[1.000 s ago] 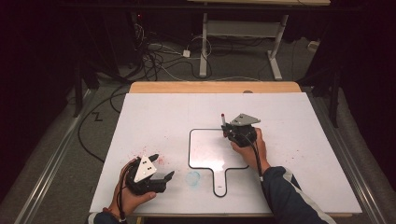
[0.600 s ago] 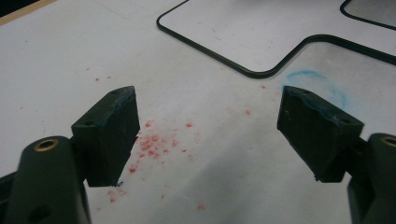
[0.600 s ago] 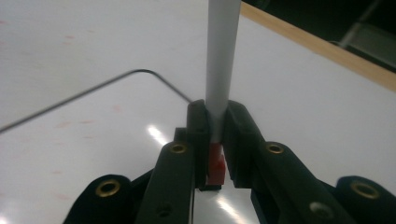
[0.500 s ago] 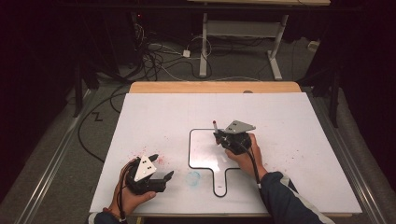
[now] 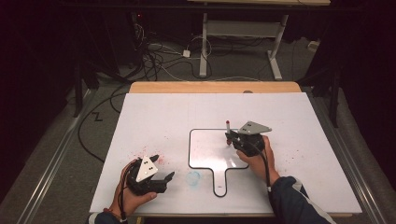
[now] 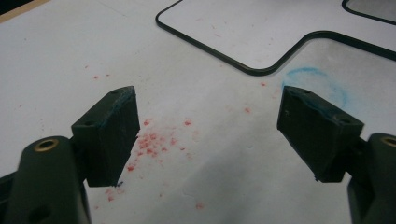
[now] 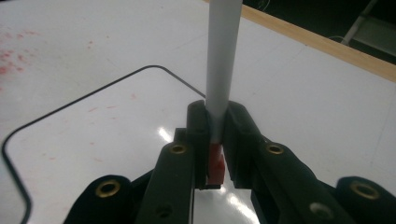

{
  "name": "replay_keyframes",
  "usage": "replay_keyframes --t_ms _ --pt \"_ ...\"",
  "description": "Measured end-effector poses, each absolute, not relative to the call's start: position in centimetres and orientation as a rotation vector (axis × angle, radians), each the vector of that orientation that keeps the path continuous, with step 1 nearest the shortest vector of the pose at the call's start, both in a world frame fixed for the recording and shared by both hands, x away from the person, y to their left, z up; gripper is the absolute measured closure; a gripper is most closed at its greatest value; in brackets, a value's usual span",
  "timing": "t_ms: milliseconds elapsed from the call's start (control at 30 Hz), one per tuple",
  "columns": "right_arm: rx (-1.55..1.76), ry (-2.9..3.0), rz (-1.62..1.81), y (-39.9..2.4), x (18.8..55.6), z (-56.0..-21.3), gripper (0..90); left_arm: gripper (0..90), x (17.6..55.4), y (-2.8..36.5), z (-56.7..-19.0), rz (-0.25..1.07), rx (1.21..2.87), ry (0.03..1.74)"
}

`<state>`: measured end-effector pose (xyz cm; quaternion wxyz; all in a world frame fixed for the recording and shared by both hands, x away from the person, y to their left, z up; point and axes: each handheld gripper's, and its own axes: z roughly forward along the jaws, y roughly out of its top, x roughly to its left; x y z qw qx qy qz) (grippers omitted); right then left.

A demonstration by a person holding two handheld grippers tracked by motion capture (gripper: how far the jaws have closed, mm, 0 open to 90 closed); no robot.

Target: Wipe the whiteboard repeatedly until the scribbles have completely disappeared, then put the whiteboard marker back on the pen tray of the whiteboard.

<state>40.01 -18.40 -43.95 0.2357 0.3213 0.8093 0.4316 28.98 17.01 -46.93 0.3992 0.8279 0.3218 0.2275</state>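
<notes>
Now the right tongs, clamped on a white marker with a red end, have slid left over the small whiteboard on the counter, so drawing seems near. The left tongs rest wide and empty.

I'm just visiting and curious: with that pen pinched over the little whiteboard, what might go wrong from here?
The right gripper pinches the marker only near its red lower end, so pressing on the whiteboard might tilt it or let it slip. The board lies loose on the white table with the left gripper open and away from it, so a stroke could push it along. Red specks already dot the table; more could follow.
</notes>
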Motion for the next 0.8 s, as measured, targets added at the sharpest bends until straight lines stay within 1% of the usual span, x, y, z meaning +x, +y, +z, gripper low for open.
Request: replay_keyframes --t_ms 200,400,533,800 --pt "0.948 2.186 1.243 -21.4 38.1 -41.5 81.9 19.8 29.0 16.9 -46.9 0.574 2.096 0.811" --pt "1.057 2.203 1.231 -24.0 36.4 -40.5 81.8 19.8 29.0 16.7 -46.8 0.577 2.101 0.796" --pt "1.131 2.243 1.191 -25.2 35.9 -40.9 81.7 19.8 29.2 16.5 -46.8 0.576 2.103 0.787" --pt "1.272 2.275 1.125 -26.4 37.8 -43.1 81.5 19.7 29.2 16.4 -46.8 0.576 2.115 0.784"
